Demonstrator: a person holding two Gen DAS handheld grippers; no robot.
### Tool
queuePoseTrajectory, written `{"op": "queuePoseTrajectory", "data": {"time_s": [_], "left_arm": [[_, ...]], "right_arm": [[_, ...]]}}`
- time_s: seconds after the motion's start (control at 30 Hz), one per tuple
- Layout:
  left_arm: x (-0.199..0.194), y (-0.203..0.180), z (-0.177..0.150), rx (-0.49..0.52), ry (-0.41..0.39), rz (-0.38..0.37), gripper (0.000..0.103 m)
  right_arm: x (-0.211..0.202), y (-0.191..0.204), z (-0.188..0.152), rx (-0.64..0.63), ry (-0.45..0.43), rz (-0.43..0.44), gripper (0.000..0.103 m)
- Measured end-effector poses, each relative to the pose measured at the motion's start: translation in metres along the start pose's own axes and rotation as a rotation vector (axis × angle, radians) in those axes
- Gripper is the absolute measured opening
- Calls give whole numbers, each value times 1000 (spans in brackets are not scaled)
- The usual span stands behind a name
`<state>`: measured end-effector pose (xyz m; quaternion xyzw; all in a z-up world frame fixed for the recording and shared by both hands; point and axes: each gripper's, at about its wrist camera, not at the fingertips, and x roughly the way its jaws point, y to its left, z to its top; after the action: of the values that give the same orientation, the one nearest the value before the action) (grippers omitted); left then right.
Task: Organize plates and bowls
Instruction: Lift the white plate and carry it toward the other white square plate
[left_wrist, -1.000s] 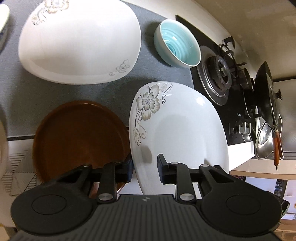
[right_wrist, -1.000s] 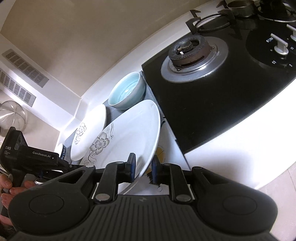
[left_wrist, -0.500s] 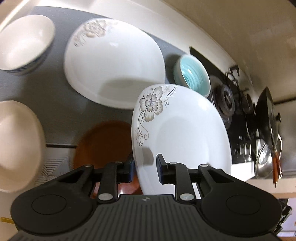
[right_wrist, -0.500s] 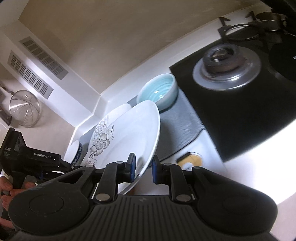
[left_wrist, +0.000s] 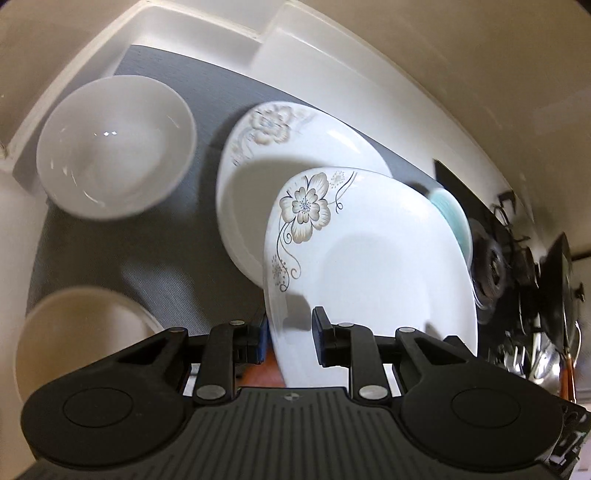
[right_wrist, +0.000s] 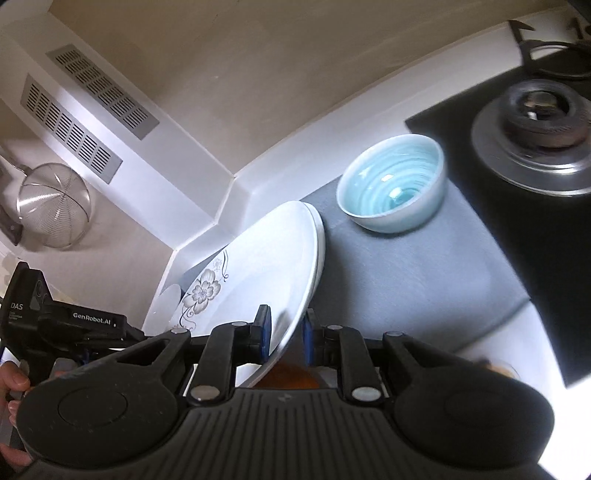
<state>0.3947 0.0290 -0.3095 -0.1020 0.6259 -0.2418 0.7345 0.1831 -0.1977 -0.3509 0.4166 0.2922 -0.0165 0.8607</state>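
A white flowered plate (left_wrist: 369, 266) is held in the air by both grippers. My left gripper (left_wrist: 288, 341) is shut on its near rim. My right gripper (right_wrist: 286, 334) is shut on its opposite rim, and the plate (right_wrist: 255, 280) shows there edge-on and tilted. Below it a second flowered plate (left_wrist: 295, 147) lies on the grey mat (left_wrist: 207, 96); its rim (right_wrist: 320, 236) peeks out behind the held plate. A light blue bowl (right_wrist: 393, 184) stands on the mat by the stove. A white bowl (left_wrist: 114, 147) and a cream bowl (left_wrist: 74, 332) sit to the left. A brown plate (right_wrist: 291, 374) lies under the held one.
The black gas stove (right_wrist: 535, 110) with its burner is right of the mat. A wok and pan lids (left_wrist: 554, 295) sit at the far right. A mesh strainer (right_wrist: 53, 206) hangs on the left wall. The left gripper's body (right_wrist: 74, 321) shows in the right wrist view.
Both grippers have carried the flowered plate up and back, off the brown plate and over the second flowered plate. The white and cream bowls have come into the left view.
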Motion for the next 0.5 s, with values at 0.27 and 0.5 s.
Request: {"op": "queuePoseTrajectory", "data": {"time_s": [0.27, 0.5], "left_arm": [[5, 9, 30, 22, -21, -8, 25], [18, 10, 53, 107, -5, 19, 25]], "right_arm": [[37, 4, 4, 39, 33, -37, 18], [54, 7, -5, 82, 23, -86, 19]]}}
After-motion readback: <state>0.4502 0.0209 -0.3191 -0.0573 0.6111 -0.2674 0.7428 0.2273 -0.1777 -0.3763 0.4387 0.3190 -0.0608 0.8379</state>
